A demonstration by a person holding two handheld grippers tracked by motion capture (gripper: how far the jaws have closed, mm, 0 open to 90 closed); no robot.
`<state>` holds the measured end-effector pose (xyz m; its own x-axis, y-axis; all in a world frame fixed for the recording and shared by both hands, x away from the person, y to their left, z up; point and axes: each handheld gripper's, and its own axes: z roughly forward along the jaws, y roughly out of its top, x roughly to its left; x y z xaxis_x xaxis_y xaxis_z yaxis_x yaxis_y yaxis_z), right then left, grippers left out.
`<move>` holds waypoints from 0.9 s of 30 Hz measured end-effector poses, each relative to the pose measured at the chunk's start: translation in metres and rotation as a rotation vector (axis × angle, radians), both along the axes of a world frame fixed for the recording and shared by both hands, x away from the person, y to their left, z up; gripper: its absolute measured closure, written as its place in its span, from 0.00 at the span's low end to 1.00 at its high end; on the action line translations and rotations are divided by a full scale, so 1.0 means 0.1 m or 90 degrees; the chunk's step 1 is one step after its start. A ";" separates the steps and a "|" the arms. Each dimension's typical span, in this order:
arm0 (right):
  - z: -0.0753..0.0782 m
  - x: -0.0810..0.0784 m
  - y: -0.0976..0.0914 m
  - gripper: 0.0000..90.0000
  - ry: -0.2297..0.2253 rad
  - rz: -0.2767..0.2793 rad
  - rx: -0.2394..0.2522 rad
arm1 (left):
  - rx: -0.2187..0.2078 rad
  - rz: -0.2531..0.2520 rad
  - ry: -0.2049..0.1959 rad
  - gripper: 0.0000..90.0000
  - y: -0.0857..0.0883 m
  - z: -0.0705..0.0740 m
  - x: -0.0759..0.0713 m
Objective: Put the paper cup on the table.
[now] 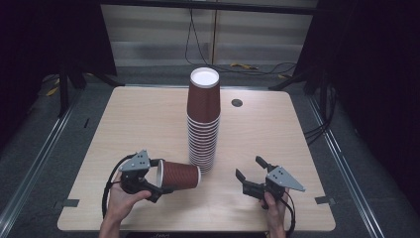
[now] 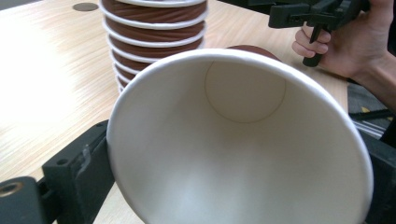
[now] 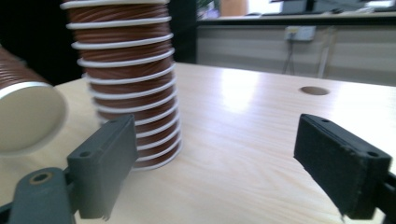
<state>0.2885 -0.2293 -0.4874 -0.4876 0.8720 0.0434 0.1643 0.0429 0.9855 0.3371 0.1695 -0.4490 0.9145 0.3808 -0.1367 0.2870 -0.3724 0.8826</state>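
a tall stack of brown paper cups [image 1: 203, 121] stands mouth-down on the light wooden surface [image 1: 143, 124], near its middle. the white, recessed base of the topmost cup faces up, and the white rims of the nested cups show as rings down the lower half of the stack. the stack leans slightly in the right gripper view.

the left gripper [image 1: 161, 181] is at the near left of the surface, held in the person's left hand [image 1: 121, 198]. its fingers are closed on the rim end of a single brown cup [image 1: 179, 174], one finger on each side. this cup lies on its side, mouth toward the gripper and base pointing at the foot of the stack, just beside it; whether they touch cannot be told. in the left gripper view the cup's white inside [image 2: 243, 154] is open to the camera and holds nothing; its round bottom is visible deep inside.

the right gripper [image 1: 251, 173] is at the near right of the surface, held in the person's right hand [image 1: 273, 203], apart from the stack. its fingers [image 3: 105, 163] are spread wide with nothing between them, pointing toward the lower part of the stack.

a small dark round hole [image 1: 236, 102] sits in the surface to the right of the stack, toward the far edge.
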 end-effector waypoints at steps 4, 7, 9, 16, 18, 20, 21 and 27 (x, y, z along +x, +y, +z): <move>-0.05 0.00 -0.01 0.15 -0.016 -0.041 -0.003 | 0.018 0.011 0.006 0.05 0.06 0.00 0.02; -0.10 0.00 0.01 0.15 -0.043 -0.075 -0.009 | 0.023 0.031 0.011 0.05 0.13 0.02 0.04; -0.12 0.00 0.01 0.15 -0.061 -0.092 -0.016 | 0.032 0.050 0.010 0.05 0.17 0.03 0.06; -0.15 0.00 -0.01 0.14 -0.075 -0.127 -0.016 | 0.065 0.090 0.019 0.05 0.29 0.05 0.14; -0.16 -0.02 -0.03 0.14 -0.083 -0.130 -0.004 | 0.078 0.091 0.022 0.05 0.29 0.05 0.13; -0.17 -0.04 -0.04 0.14 -0.089 -0.131 0.007 | 0.081 0.089 0.026 0.05 0.28 0.05 0.13; -0.16 -0.04 -0.04 0.14 -0.087 -0.134 0.008 | 0.092 0.088 0.025 0.05 0.28 0.06 0.14; -0.17 -0.06 -0.04 0.14 -0.103 -0.125 0.008 | 0.124 0.097 0.036 0.05 0.31 0.11 0.17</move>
<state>0.2826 -0.2333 -0.5045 -0.3103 0.9506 -0.0098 0.0090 0.0132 0.9999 0.3540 0.2005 -0.4379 0.8377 0.5376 -0.0964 0.3995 -0.4827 0.7793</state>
